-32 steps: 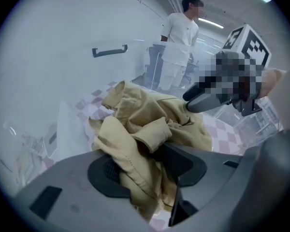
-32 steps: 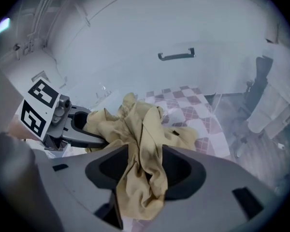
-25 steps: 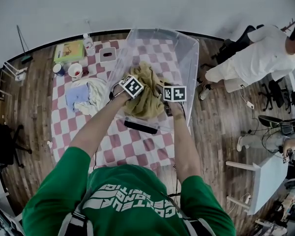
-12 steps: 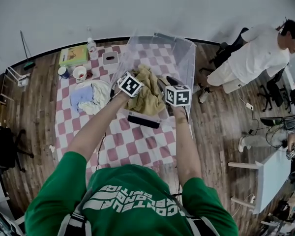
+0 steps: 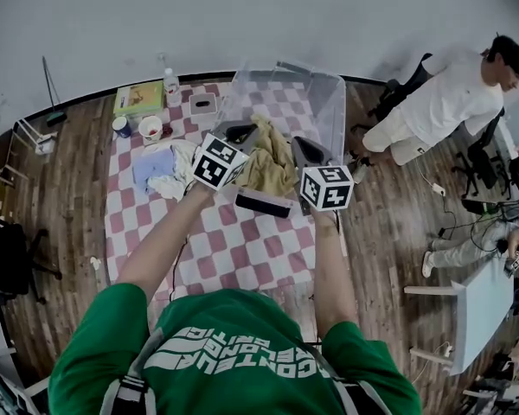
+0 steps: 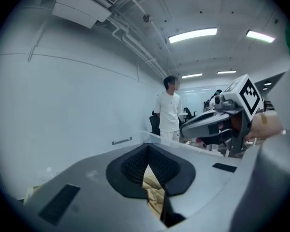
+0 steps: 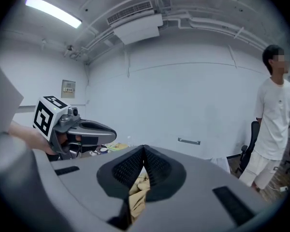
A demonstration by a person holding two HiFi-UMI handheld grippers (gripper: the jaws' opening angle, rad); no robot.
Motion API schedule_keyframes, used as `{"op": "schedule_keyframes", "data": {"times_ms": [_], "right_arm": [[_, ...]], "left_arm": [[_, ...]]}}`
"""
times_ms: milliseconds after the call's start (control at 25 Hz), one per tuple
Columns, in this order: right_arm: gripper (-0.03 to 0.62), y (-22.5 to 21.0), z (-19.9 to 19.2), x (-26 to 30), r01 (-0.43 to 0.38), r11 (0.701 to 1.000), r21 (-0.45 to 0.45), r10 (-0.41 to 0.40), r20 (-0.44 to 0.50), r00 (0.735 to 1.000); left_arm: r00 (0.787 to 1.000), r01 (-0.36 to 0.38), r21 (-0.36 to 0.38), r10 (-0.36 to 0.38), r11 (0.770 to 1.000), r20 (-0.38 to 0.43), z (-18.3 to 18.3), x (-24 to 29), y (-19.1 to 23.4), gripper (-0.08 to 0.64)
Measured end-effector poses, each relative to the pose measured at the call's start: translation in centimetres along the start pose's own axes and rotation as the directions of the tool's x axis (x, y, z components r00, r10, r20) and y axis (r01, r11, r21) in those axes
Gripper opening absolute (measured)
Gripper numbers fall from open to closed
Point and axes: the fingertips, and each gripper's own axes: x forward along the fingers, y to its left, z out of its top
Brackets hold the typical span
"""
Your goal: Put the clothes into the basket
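Clamping down on nothing, the left gripper point(image 6: 146, 152) has just been closing its jaws: the pads meet, bare, and the tan garment point(image 6: 153, 187) shows only through the slot beneath them. Same story at the right gripper point(image 7: 144, 152), jaws just closed, tips together, tan cloth glimpsed below.

Only the head view places that cloth. It lies crumpled inside the clear plastic basket point(image 5: 330, 102), with both grippers hovering above it and their marker cubes covering part of the near rim. The gripper views offer the room instead: ceiling lights, an air-conditioning unit point(image 7: 135, 27) and a person in white point(image 7: 274, 122) standing by an office chair. Broad grey jaw bodies block everything lower.

On the checked tablecloth point(image 5: 242, 249) a pile of white and pale-blue clothes point(image 5: 163, 168) sits left of the basket. Beyond it are two cups point(image 5: 150, 129), a bottle point(image 5: 170, 83) and a yellow-green book point(image 5: 138, 98).

White lettering crosses the green shirt point(image 5: 233, 353), upside down and unreadable. A small wall notice point(image 7: 68, 88) is also too small to read.
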Motion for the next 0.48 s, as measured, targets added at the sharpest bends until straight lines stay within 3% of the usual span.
{"op": "schedule_keyframes", "data": {"times_ms": [280, 480], "right_arm": [[0.009, 6.4, 1.0, -3.6, -0.058, 0.997, -0.050, 0.061, 0.065, 0.996], [0.009, 9.9, 0.4, -4.4, -0.068, 0.994, -0.084, 0.073, 0.065, 0.995]], "left_arm": [[0.988, 0.056, -0.036, -0.050, 0.998, 0.149, 1.9, -7.6, -2.4, 0.003], [0.986, 0.044, -0.092, -0.028, 0.995, 0.165, 0.3, -11.1, -1.8, 0.003]]}}
